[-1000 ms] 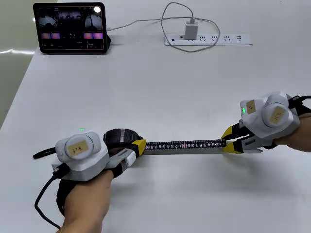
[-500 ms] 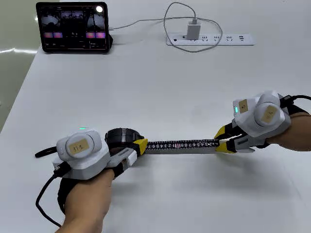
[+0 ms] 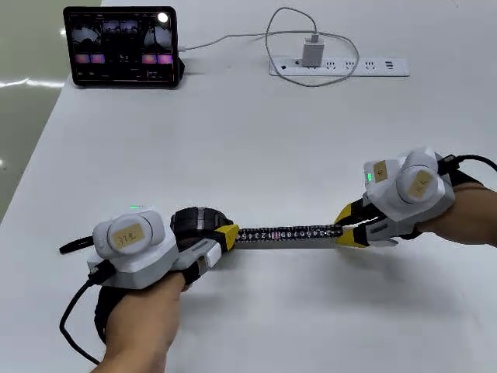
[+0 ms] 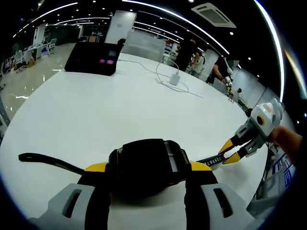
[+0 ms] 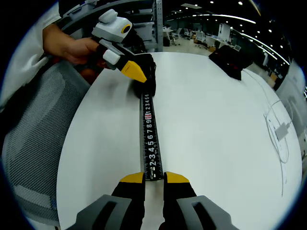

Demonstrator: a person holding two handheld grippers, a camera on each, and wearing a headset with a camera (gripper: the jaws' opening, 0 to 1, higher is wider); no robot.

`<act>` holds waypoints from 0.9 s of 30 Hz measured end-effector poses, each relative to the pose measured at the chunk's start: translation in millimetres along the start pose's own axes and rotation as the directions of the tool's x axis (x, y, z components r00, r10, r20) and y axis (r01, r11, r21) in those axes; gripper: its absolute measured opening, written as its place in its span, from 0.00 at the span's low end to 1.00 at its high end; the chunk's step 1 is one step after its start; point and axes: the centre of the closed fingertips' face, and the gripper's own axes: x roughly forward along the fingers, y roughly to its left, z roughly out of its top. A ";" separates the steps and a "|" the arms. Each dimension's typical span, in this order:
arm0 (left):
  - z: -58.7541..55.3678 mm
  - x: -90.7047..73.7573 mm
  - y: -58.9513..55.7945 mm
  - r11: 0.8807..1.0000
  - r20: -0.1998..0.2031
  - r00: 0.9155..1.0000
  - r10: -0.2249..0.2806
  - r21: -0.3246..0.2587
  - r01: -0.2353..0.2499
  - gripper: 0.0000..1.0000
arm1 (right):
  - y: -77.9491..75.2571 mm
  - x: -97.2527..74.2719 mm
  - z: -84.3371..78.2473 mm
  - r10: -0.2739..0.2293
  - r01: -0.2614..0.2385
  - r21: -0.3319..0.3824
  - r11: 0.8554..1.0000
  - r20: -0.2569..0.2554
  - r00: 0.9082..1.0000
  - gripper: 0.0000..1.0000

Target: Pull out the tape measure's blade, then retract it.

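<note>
A black tape measure case (image 3: 196, 221) (image 4: 146, 163) (image 5: 146, 74) rests on the white table, and my left gripper (image 3: 221, 237) (image 4: 146, 167) is shut on it. Its black numbered blade (image 3: 287, 232) (image 5: 150, 143) (image 4: 211, 162) runs out flat to the right, just above the tabletop. My right gripper (image 3: 348, 229) (image 5: 153, 178) (image 4: 229, 152) is shut on the blade's free end, with its yellow-tipped jaws pinching the tip. The case's black wrist strap (image 4: 45, 160) (image 3: 74, 246) trails to the left.
A tablet (image 3: 123, 44) stands at the table's far left, its screen lit. A white power strip (image 3: 342, 66) with a charger (image 3: 313, 53) and looping cable lies at the far edge. An office chair (image 5: 36, 143) stands beside the table in the right gripper view.
My right gripper has moved left toward the case with the blade tip in it, so the exposed blade is shorter. The left gripper and case have stayed put.
</note>
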 end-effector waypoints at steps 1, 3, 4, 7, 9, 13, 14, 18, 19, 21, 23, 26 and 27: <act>0.0 0.0 0.2 1.000 0.000 1.000 0.000 -0.001 0.000 0.58 | 0.2 0.6 1.0 0.001 -0.001 0.002 1.000 0.004 1.000 0.10; 0.1 0.0 0.2 1.000 0.001 1.000 -0.002 -0.002 0.002 0.58 | 0.2 2.2 2.8 0.001 -0.002 0.004 1.000 0.013 1.000 0.10; 0.1 0.0 0.1 1.000 0.001 1.000 -0.002 -0.001 0.002 0.58 | 0.0 3.2 3.9 0.002 -0.002 0.005 1.000 0.016 1.000 0.10; 0.2 0.0 0.0 1.000 0.001 1.000 -0.003 -0.003 0.003 0.58 | -0.6 6.4 6.6 0.003 -0.004 0.003 1.000 0.022 1.000 0.10; 0.1 -0.2 -0.2 1.000 0.001 1.000 -0.004 -0.004 0.004 0.58 | -0.6 8.2 9.8 0.004 -0.004 0.005 1.000 0.027 1.000 0.10; 0.0 -0.2 -0.2 1.000 0.000 1.000 -0.005 -0.006 0.005 0.58 | -0.9 12.4 15.6 0.006 -0.006 0.002 1.000 0.035 0.999 0.10; 0.0 -0.2 -0.2 1.000 0.000 1.000 -0.005 -0.008 0.005 0.58 | -1.0 13.7 17.6 0.007 -0.007 0.000 1.000 0.038 0.999 0.10; 0.2 -0.3 0.1 1.000 0.000 1.000 -0.007 -0.012 0.007 0.58 | -1.9 17.1 23.4 0.010 -0.010 -0.003 1.000 0.049 0.999 0.10; 0.2 -0.3 0.2 1.000 0.000 1.000 -0.007 -0.013 0.007 0.58 | -2.3 18.2 25.6 0.010 -0.010 -0.002 1.000 0.053 0.999 0.10; 0.3 -0.3 0.2 1.000 -0.001 1.000 -0.008 -0.015 0.008 0.58 | -2.4 19.4 28.2 0.011 -0.010 -0.004 1.000 0.058 0.998 0.10; 0.4 -0.3 0.3 1.000 0.000 1.000 -0.008 -0.017 0.008 0.58 | -2.5 21.3 30.2 0.013 -0.012 -0.006 1.000 0.060 0.998 0.10; 0.4 -0.2 0.6 1.000 -0.001 1.000 -0.009 -0.018 0.009 0.58 | -2.1 23.5 34.2 0.016 -0.015 -0.008 1.000 0.064 0.998 0.10; 0.5 -0.2 0.7 1.000 -0.001 1.000 -0.010 -0.021 0.010 0.58 | -2.2 24.0 35.6 0.016 -0.015 -0.008 1.000 0.068 0.998 0.10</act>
